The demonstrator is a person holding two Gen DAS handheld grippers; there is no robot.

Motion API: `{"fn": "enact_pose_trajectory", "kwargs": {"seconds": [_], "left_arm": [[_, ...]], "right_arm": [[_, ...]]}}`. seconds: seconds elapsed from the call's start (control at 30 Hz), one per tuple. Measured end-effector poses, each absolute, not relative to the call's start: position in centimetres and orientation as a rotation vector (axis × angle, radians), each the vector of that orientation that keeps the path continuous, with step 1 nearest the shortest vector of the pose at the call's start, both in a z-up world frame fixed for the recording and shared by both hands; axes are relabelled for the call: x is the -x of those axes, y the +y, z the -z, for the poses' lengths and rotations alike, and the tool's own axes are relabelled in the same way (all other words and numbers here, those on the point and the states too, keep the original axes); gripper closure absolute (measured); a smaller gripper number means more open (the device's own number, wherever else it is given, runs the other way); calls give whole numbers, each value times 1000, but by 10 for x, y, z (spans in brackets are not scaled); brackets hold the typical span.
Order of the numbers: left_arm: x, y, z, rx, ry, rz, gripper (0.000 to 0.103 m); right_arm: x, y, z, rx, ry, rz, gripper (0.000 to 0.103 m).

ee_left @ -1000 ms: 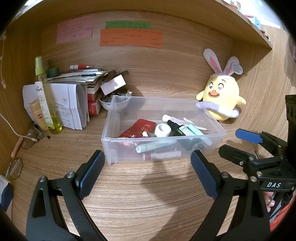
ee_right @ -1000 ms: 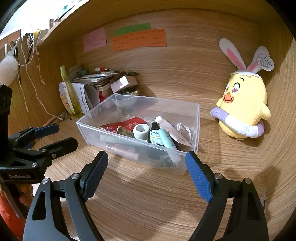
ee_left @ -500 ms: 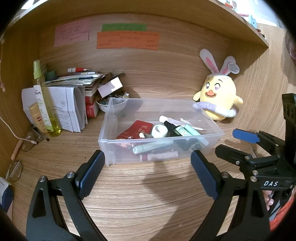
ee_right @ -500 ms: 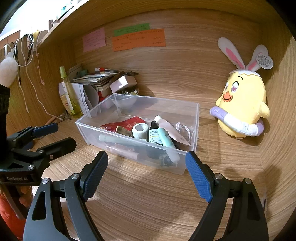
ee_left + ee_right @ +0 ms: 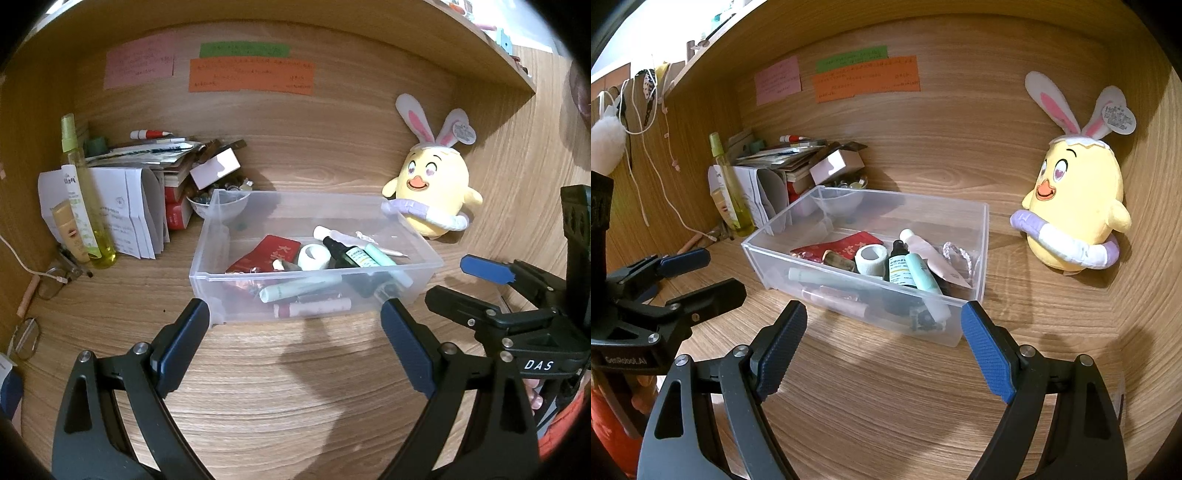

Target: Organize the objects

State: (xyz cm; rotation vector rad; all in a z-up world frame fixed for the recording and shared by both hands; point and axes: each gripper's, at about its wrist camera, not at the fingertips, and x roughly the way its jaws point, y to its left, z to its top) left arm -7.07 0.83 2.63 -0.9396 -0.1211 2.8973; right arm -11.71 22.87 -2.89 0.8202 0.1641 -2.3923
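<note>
Clear bin (image 5: 236,295) of toiletries sits mid-worktop (image 5: 295,387), plush chick (image 5: 432,192) far right. Left gripper (image 5: 295,325) and right gripper (image 5: 884,325) both released, empty, hovering near the bin's front wall.

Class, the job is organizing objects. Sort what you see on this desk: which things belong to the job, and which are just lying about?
Belongs to the job:
clear bin
white tape roll
dark dropper bottle
red packet
left gripper, open
right gripper, open

Lying about:
chick plush
spray bottle
sticky notes
</note>
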Motion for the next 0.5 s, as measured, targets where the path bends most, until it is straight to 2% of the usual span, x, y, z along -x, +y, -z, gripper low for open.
{"fn": "enact_pose_trajectory", "kwargs": {"seconds": [0.5], "left_arm": [[70,12,-25,919,-93,-2870,4]], "right_arm": [[120,223,33,-837,167,2392,19]]}}
